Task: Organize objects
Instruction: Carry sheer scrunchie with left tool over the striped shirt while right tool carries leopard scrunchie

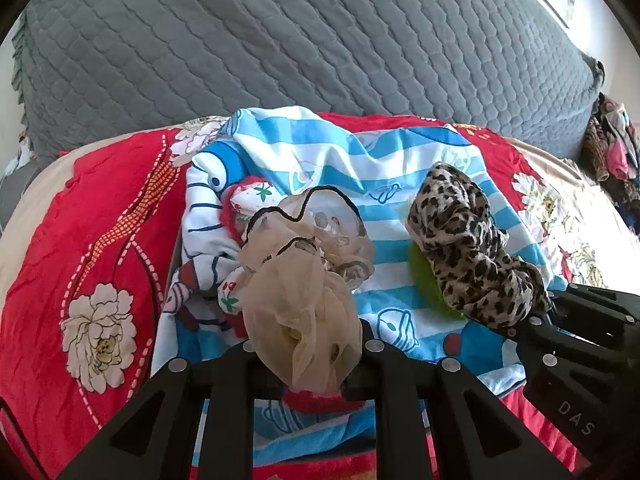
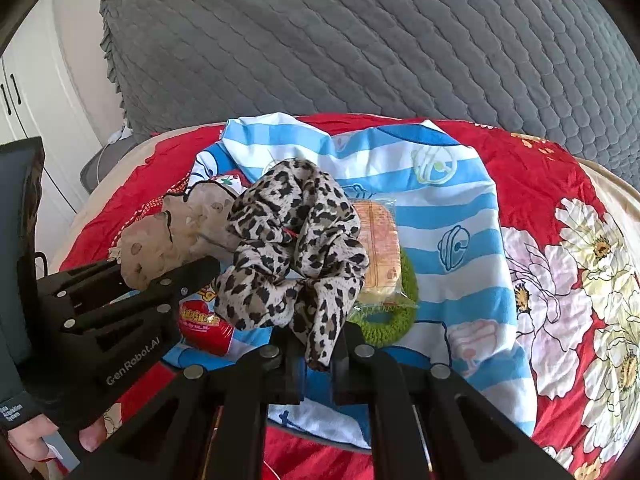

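My left gripper (image 1: 311, 356) is shut on a sheer beige scrunchie (image 1: 304, 280) with a dark wavy trim, which stands up just above the blue-and-white striped cloth (image 1: 360, 152). My right gripper (image 2: 318, 354) is shut on a leopard-print scrunchie (image 2: 296, 240), also held over that cloth (image 2: 460, 208). The two grippers are side by side. The right gripper (image 1: 548, 308) with the leopard scrunchie (image 1: 464, 232) shows at the right of the left wrist view. The left gripper (image 2: 160, 268) with the beige scrunchie (image 2: 188, 220) shows at the left of the right wrist view.
On the cloth lie a green knitted ring (image 2: 400, 304), a clear-wrapped snack packet (image 2: 378, 240), a red packet (image 2: 204, 324) and a cherry-print red-trimmed piece (image 1: 248, 196). A red floral bedsheet (image 1: 100, 240) lies under it, a grey quilted cover (image 1: 280, 40) behind. Clothes (image 1: 612, 152) are piled far right.
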The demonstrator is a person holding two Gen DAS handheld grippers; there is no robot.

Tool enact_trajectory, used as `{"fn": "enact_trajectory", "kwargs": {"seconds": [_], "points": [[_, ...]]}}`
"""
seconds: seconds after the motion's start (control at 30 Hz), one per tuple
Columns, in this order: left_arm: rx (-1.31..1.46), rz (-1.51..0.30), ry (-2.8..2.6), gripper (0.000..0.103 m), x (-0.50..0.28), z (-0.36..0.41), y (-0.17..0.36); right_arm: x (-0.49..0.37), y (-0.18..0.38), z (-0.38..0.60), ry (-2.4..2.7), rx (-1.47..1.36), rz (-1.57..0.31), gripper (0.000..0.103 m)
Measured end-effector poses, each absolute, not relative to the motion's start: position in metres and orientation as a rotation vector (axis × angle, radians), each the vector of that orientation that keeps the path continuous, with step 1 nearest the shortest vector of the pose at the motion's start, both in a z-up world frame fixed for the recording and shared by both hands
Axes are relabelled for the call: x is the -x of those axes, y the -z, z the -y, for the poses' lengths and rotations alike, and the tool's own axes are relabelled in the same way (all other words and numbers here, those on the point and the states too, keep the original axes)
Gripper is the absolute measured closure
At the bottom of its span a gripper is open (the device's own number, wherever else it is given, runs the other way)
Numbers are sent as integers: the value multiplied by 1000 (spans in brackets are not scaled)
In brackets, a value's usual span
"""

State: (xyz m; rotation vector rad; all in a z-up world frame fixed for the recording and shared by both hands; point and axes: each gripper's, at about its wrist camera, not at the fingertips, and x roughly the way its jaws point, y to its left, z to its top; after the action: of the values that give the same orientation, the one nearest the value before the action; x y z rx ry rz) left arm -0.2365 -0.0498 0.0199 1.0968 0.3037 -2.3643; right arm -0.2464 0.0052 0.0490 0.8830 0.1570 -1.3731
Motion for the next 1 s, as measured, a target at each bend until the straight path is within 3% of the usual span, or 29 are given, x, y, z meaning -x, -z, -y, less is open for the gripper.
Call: {"fn": "enact_trajectory", "kwargs": {"seconds": [0.67, 1.0], "points": [[-1125, -296, 2371, 84, 257, 42, -5, 249, -25, 6, 1397, -923, -211, 94], [-1127, -326, 2363, 73, 254, 46, 0, 249, -22, 8, 1409, -935, -226, 91]]}}
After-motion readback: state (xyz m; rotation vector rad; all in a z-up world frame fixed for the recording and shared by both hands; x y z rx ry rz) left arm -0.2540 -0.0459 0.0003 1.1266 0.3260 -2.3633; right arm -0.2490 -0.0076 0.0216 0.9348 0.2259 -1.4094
